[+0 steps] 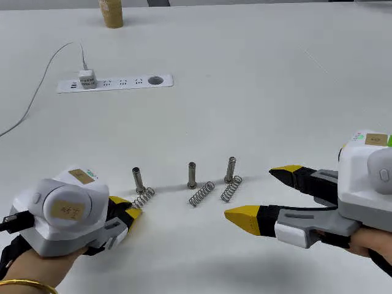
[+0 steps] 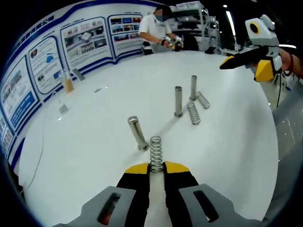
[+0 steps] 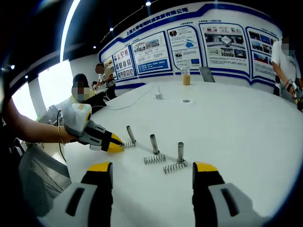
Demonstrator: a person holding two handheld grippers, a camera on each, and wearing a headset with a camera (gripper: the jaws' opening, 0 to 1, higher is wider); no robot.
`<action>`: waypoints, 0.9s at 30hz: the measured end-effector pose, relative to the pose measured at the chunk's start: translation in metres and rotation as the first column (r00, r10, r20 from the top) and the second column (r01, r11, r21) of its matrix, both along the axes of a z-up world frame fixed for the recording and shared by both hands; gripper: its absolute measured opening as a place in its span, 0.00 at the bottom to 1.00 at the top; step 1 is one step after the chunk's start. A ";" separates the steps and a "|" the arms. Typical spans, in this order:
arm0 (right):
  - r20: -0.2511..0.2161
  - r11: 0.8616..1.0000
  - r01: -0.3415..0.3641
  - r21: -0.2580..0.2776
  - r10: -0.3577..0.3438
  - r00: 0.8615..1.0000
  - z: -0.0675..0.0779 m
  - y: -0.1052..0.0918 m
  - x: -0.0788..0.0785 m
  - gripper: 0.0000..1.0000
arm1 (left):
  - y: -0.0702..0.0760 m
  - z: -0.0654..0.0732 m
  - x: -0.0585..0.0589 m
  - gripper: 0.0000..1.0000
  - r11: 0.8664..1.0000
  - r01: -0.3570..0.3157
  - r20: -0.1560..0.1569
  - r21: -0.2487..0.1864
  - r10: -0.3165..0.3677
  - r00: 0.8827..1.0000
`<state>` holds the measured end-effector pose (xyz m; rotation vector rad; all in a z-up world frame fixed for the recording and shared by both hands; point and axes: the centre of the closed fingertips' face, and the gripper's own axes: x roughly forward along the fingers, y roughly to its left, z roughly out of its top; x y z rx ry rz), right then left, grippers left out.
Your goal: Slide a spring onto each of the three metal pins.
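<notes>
Although the left tongs (image 2: 156,168) are pinched narrow on the near end of the left spring (image 2: 155,150), we count nothing as done yet. The left pin (image 1: 138,179), the middle pin (image 1: 192,174) and the right pin (image 1: 231,169) all stand upright and bare in a row on the white surface (image 1: 257,92). The left spring lies low, with its far end just to the right of the left pin's foot. The middle spring (image 1: 201,193) and the right spring (image 1: 231,188) lie flat, each slanting up to the base of its own pin, touching it or very nearly. The right tongs (image 1: 251,193) hover to the right of the row, spread wide and holding nothing. We see several ways this could slip. We hold the spring by one end alone, so it can bend or pivot as we lift it, and too hard a squeeze could shoot it out of the tongs. It must be turned upright and its open end set over the pin's head. If we come in off-centre, the coil will catch on the rim and push sideways. The pins look to stand free on narrow feet, so such a push could topple one and scatter the neighbouring springs. Bringing the right tongs in to help could brush the right pin too. The power strip (image 1: 116,82) lies far off, out of the way.
</notes>
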<state>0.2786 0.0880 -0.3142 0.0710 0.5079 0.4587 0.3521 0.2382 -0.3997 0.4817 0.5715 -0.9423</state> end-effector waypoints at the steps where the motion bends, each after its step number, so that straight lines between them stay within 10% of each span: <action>1: 0.000 1.000 0.001 0.004 -0.001 1.000 0.001 0.000 0.000 0.69 | 0.000 0.001 -0.001 0.10 1.000 0.004 0.006 0.001 -0.004 1.000; 16: 0.016 0.995 -0.022 0.098 0.020 1.000 0.015 0.024 0.004 0.63 | -0.011 0.057 -0.023 0.10 0.989 0.049 0.109 -0.142 -0.034 0.993; 27: 0.036 0.954 -0.032 0.299 0.023 0.999 0.036 0.053 0.009 0.52 | -0.019 0.092 -0.041 0.10 0.960 0.062 0.127 -0.274 -0.027 0.991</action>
